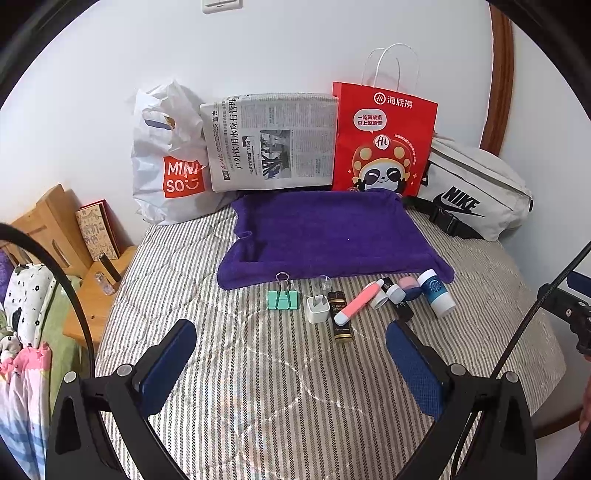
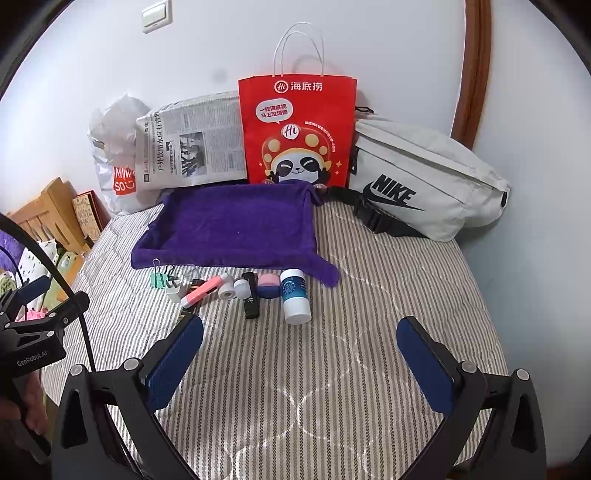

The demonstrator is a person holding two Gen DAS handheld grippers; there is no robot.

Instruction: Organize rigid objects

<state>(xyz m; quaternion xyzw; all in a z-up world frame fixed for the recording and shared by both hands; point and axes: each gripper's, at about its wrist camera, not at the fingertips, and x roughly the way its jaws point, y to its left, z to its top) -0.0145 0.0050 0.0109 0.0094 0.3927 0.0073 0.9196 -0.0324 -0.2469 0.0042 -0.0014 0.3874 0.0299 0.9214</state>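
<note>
Bright, even, soft-shadowed light; sharp centre, heavy fisheye bending, dark vignetted corners.

White wall (image 1: 295, 48), light switch (image 2: 157, 15), striped bed (image 1: 258, 369), wooden bedside furniture (image 1: 44, 225)

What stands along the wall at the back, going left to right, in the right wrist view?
White shopping bag → newspaper → red paper bag → grey waist bag.
</note>
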